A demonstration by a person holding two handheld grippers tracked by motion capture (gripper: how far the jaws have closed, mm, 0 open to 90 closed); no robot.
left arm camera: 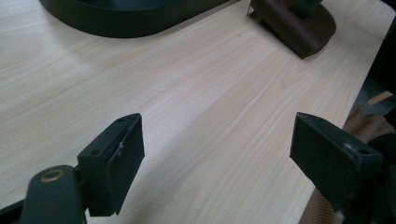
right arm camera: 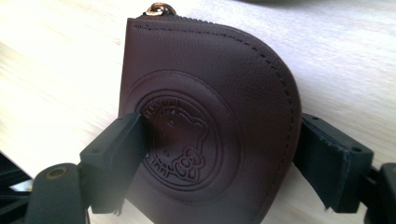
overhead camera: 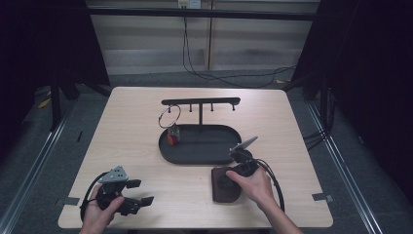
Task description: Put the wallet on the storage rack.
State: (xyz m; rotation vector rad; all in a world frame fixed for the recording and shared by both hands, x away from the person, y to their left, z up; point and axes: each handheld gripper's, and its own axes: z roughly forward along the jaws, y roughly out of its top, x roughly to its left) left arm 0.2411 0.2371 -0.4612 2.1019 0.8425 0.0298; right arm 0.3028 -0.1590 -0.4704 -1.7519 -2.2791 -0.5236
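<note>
Brown leather coin pouch lies flat near the counter's front edge, between the right tool's wide-open jaws, unclamped. Left tool gapes empty, well apart.

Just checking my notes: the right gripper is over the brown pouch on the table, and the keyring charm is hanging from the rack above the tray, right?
Not quite. In the high view the keyring charm lies in the black tray, not hanging from the rack. The right gripper is over the brown pouch.
</note>
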